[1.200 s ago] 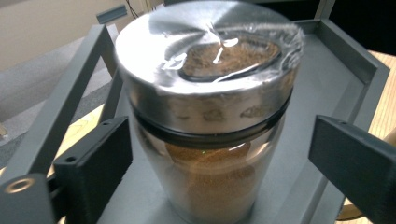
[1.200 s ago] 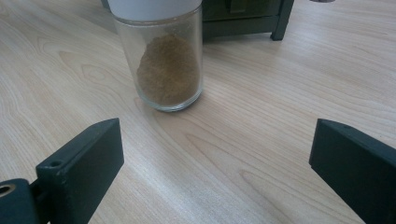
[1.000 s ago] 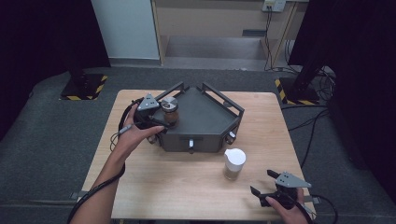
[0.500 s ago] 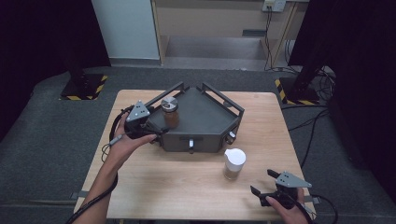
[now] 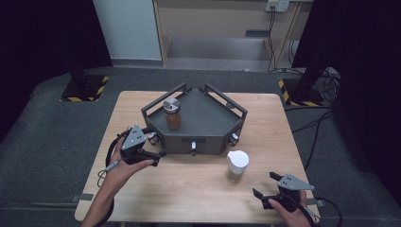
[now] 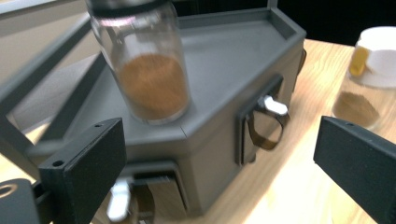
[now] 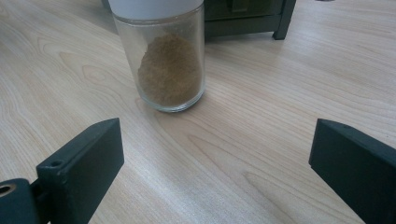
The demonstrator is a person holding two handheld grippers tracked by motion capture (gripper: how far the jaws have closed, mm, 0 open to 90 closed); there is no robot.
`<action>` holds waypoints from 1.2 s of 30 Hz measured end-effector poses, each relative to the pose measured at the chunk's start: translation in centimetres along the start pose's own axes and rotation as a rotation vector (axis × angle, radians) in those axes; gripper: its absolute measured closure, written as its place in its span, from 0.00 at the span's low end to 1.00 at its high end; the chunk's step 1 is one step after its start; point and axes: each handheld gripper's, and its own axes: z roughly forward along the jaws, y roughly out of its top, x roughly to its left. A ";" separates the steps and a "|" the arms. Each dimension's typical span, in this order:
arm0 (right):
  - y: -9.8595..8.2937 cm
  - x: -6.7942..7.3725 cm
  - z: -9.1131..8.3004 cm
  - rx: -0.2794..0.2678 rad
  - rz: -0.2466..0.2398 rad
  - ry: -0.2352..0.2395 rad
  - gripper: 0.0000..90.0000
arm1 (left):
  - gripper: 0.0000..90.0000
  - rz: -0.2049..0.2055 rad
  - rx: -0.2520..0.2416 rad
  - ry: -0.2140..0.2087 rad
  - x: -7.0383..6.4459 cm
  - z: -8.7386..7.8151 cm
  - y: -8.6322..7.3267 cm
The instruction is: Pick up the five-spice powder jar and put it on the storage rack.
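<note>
A glass jar of reddish-brown powder with a silver lid [image 5: 172, 113] [image 6: 149, 79] stands upright on the left part of the dark grey angular rack [image 5: 208, 120] [image 6: 224, 70]. My left gripper [image 5: 156, 144] [image 6: 219, 163] is open at the rack's near-left corner, a little short of that jar, with nothing between its jaws. A second jar with a white lid and tan powder [image 5: 237, 165] [image 7: 170, 65] [image 6: 369, 79] stands on the table in front of the rack. My right gripper [image 5: 265, 184] [image 7: 215, 172] is open and empty, near the table's front right, facing the white-lidded jar.
The rack has raised rails along its back edges and small latches with white tabs [image 6: 273, 106] on its front faces. The wooden table [image 5: 189, 189] is bare between the two grippers. Dark floor and stands with cables [image 5: 307, 85] surround the table.
My left gripper has let go of the silver-lidded jar and drawn back toward the near left. The jar stays standing on the rack. The right gripper has not moved.
</note>
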 end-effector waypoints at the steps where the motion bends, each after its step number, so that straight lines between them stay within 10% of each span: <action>1: 0.0 0.0 0.0 -0.001 -0.001 0.000 0.04 | 0.02 0.001 0.003 -0.002 -0.2 0.0 -0.3; 36: -0.1 0.0 0.0 -0.017 0.003 -0.006 0.04 | 0.02 -0.064 0.019 0.057 -4.6 -2.9 -4.8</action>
